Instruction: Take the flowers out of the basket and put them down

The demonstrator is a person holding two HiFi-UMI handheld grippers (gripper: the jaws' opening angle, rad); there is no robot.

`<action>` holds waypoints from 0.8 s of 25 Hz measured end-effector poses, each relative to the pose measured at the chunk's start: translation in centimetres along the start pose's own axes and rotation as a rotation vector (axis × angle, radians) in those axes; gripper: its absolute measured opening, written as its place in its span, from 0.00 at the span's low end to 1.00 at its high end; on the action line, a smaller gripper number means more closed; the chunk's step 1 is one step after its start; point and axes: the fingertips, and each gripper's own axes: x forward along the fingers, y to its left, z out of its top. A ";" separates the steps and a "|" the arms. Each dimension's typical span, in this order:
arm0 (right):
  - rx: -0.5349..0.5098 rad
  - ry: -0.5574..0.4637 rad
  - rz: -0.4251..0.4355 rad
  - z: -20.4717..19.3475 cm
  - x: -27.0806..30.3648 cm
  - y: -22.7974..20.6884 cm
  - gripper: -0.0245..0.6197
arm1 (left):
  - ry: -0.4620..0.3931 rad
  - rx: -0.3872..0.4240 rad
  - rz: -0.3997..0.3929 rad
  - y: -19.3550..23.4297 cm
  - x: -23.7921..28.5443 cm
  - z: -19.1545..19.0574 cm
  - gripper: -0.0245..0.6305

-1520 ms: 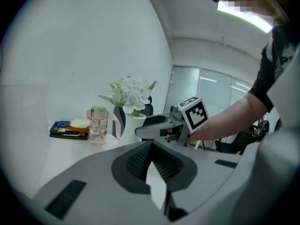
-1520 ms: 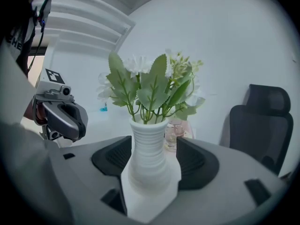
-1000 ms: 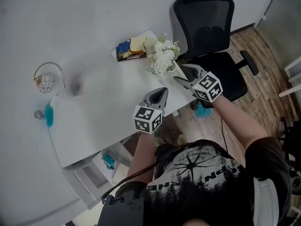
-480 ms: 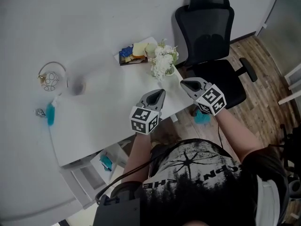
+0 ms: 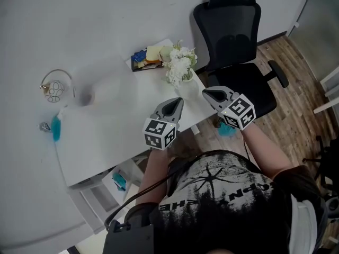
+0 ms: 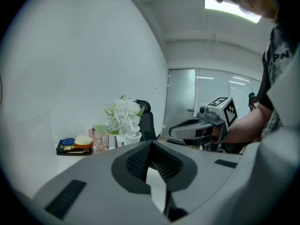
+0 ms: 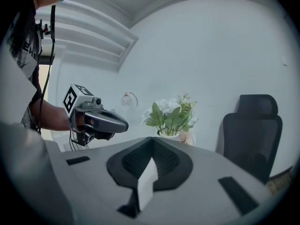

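Two grippers poke out over the near edge of a white table (image 5: 119, 123), each held in one hand.

Far off to the left of the left fingers, by the wall, is a wire basket (image 5: 54, 88) with a round thing inside it. No flowers show in it. A small blue thing (image 5: 55, 128) lies just below the basket.

Straight ahead of the left fingers, at the far end of the table, sits a dark tray (image 5: 141, 64) with bits of food on it. The flowers (image 5: 179, 66) are just to the right of the tray. They are white with green leaves, and they stand upright in a little white pot on the table. They are ahead of both sets of fingers and well apart from them.

The left gripper (image 5: 179, 100) has its fingers pressed together with nothing between them. The right gripper (image 5: 206, 93) is beside it, also with its fingers together and nothing held.

Past the right fingers, off the end of the table, stands a black chair (image 5: 233, 36) on a wood floor.
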 end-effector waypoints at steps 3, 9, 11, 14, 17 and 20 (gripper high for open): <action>0.002 -0.001 -0.008 0.0 -0.1 -0.2 0.07 | 0.000 0.002 0.000 -0.1 0.2 0.2 0.05; -0.026 0.004 -0.013 0.1 -0.2 -0.3 0.06 | 0.007 0.003 0.002 0.0 0.4 0.1 0.05; -0.029 0.002 -0.012 0.2 -0.1 -0.1 0.06 | 0.007 0.003 0.003 0.0 0.3 0.0 0.05; -0.036 0.006 -0.013 0.1 -0.1 -0.1 0.06 | 0.009 0.004 0.001 0.0 0.4 0.0 0.05; -0.052 0.017 -0.014 -0.1 0.1 -0.1 0.06 | 0.016 0.007 0.001 0.1 0.5 0.1 0.05; -0.053 0.020 -0.008 -0.2 0.2 0.2 0.06 | 0.022 0.004 0.003 0.1 0.5 0.0 0.05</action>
